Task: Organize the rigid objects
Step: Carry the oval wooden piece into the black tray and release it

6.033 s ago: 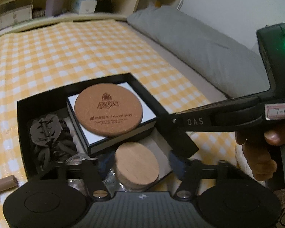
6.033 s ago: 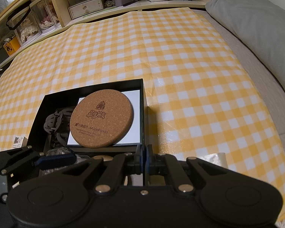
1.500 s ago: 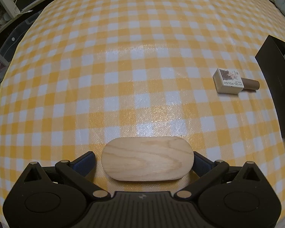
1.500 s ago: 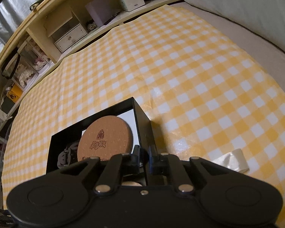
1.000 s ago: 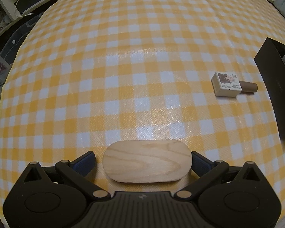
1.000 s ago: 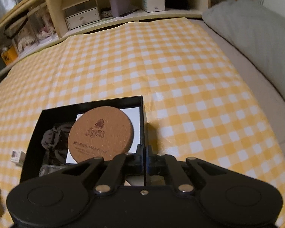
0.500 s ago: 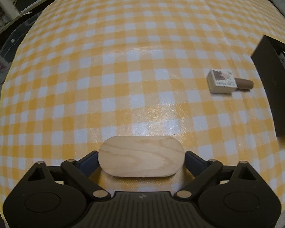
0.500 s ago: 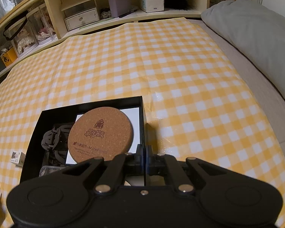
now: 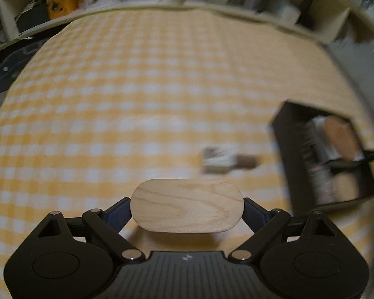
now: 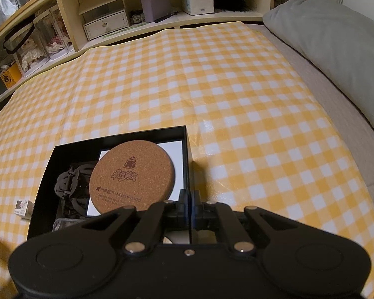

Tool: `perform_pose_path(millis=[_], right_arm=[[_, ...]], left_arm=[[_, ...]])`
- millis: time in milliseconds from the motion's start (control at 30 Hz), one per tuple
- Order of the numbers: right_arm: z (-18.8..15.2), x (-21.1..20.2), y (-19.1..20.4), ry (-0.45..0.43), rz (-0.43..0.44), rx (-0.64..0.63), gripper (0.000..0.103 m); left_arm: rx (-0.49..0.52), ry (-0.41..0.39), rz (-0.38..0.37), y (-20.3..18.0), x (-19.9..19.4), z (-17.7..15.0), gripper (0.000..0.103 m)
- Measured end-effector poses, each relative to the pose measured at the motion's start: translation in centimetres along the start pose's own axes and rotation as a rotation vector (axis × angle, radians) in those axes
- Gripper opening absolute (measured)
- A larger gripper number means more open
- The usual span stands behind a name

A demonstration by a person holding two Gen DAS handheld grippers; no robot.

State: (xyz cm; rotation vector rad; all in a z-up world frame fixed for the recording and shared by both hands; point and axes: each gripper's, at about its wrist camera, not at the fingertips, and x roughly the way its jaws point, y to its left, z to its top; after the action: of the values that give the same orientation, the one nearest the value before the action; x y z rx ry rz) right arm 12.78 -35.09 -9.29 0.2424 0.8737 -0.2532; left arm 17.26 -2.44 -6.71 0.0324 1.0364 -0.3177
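Note:
My left gripper (image 9: 187, 208) is shut on an oval wooden block (image 9: 187, 205) and holds it above the yellow checked cloth. The black box (image 9: 296, 129) lies to the right, blurred; in the right wrist view the black box (image 10: 117, 138) holds a round cork coaster (image 10: 131, 175) on a white box, and dark hair clips (image 10: 71, 184) at its left. My right gripper (image 10: 189, 205) is shut on the box's right wall (image 10: 186, 159). A small nail polish bottle (image 9: 227, 160) lies on the cloth between the block and the box.
The yellow checked cloth (image 10: 212, 74) covers a bed. Shelves with boxes and a tissue box (image 10: 197, 1) run along the far edge. A grey pillow (image 10: 336, 32) lies at the right. The small bottle also shows left of the box (image 10: 23, 206).
My left gripper has lifted the wooden block and swung right, so the black box has come into its view. My right gripper keeps its hold on the box wall.

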Motion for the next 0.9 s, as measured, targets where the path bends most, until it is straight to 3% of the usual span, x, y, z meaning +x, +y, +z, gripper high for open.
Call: perform_pose_path(millis=[333, 467, 900], right_arm=[[0.3, 0.1, 0.0, 0.021, 0.004, 0.002, 0.003], [0.3, 0.2, -0.2, 0.025, 0.013, 0.020, 0.004], [0.3, 0.1, -0.5, 0.038, 0.032, 0.035, 0.004]], left_arm=[[0.044, -0.090, -0.151, -9.6, -1.9, 0.8, 0.092], [0.065, -0.112, -0.166, -12.3, -0.8, 0.8, 0.092], [0.070, -0.037, -0.299, -18.3, 4.8, 1.0, 0.092]])
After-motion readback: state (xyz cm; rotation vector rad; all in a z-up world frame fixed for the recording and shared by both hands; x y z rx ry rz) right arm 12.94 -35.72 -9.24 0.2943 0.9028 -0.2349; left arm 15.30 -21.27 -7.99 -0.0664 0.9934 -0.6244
